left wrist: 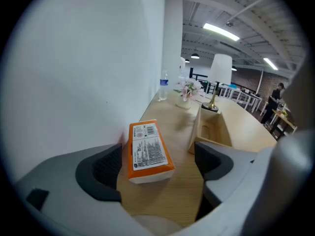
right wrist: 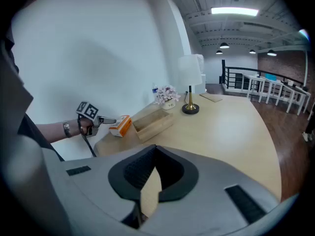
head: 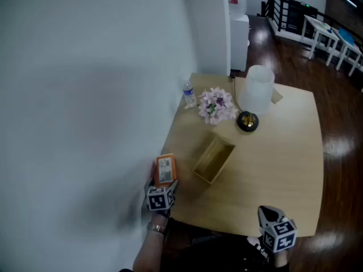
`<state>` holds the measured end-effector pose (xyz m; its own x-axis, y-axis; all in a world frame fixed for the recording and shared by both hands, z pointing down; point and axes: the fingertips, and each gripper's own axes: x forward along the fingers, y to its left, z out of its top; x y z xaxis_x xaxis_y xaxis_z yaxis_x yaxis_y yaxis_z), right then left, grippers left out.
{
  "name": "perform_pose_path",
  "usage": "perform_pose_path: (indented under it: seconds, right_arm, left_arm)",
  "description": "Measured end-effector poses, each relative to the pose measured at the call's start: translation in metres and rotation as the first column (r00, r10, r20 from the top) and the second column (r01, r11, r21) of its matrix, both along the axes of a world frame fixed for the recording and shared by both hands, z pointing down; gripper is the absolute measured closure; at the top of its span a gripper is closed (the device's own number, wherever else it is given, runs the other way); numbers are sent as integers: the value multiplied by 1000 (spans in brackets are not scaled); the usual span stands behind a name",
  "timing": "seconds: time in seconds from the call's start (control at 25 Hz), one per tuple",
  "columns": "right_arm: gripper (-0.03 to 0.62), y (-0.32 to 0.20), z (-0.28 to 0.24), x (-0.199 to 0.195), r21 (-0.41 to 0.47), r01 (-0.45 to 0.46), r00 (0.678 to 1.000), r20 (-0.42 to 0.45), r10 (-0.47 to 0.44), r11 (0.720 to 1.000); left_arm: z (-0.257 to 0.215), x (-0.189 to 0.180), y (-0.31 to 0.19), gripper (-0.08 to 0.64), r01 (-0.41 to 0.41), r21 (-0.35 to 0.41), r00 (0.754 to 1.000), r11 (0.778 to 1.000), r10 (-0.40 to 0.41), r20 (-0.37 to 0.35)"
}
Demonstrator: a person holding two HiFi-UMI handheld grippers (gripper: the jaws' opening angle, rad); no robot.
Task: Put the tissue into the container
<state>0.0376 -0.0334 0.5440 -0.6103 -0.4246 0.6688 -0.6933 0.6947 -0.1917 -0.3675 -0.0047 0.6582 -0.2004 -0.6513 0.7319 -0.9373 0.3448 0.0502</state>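
An orange tissue pack (head: 164,169) lies on the wooden table (head: 278,163) beside the white wall, at the near left corner. An open wooden container (head: 214,159) sits just to its right. My left gripper (head: 168,185) reaches the pack from the near side. In the left gripper view the tissue pack (left wrist: 147,151) lies between the wide-open jaws, close to the left pad (left wrist: 106,167) and apart from the right pad (left wrist: 212,161); the container (left wrist: 212,128) stands beyond the right jaw. My right gripper (head: 271,215) hovers over the table's near edge, shut (right wrist: 155,154) with nothing held.
A lamp with a white shade (head: 259,88) and a gold base (head: 247,121), a bunch of pale flowers (head: 216,105) and a small water bottle (head: 189,95) stand at the table's far side. The wall (head: 85,95) runs along the table's left edge.
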Motion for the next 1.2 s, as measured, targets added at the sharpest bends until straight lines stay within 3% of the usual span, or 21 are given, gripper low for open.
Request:
perform_pose_path:
  seconds: [0.12, 0.36, 0.56, 0.76, 0.88, 1.04, 1.2]
  right_arm:
    - [604, 5, 4, -3, -24, -8, 1000, -7, 7, 1000]
    - [604, 9, 10, 0, -42, -25, 999, -23, 24, 999]
    - [604, 8, 14, 4, -49, -37, 999, -28, 36, 998]
    - [604, 6, 14, 8, -52, -48, 999, -25, 47, 998]
    - [604, 5, 15, 8, -50, -45, 999, -22, 44, 998]
    - [604, 3, 20, 12, -57, -54, 998, -17, 54, 997]
    - [604, -3, 17, 10, -47, -60, 998, 5, 60, 997]
  left_arm:
    - [14, -18, -18, 61, 8, -22, 1000, 1000, -8, -4]
    - [55, -26, -29, 60, -4, -126, 1000, 992, 2, -12]
    - [66, -33, -24, 106, 2, -168, 1000, 986, 0, 7]
    - [56, -32, -18, 167, -14, -148, 999, 989, 19, 33]
    - [32, -24, -12, 173, -29, -78, 999, 997, 31, 25]
    - [-7, -2, -2, 175, -95, -10, 995, 995, 95, 35]
    - [-38, 22, -21, 175, -194, 29, 980, 981, 192, 43]
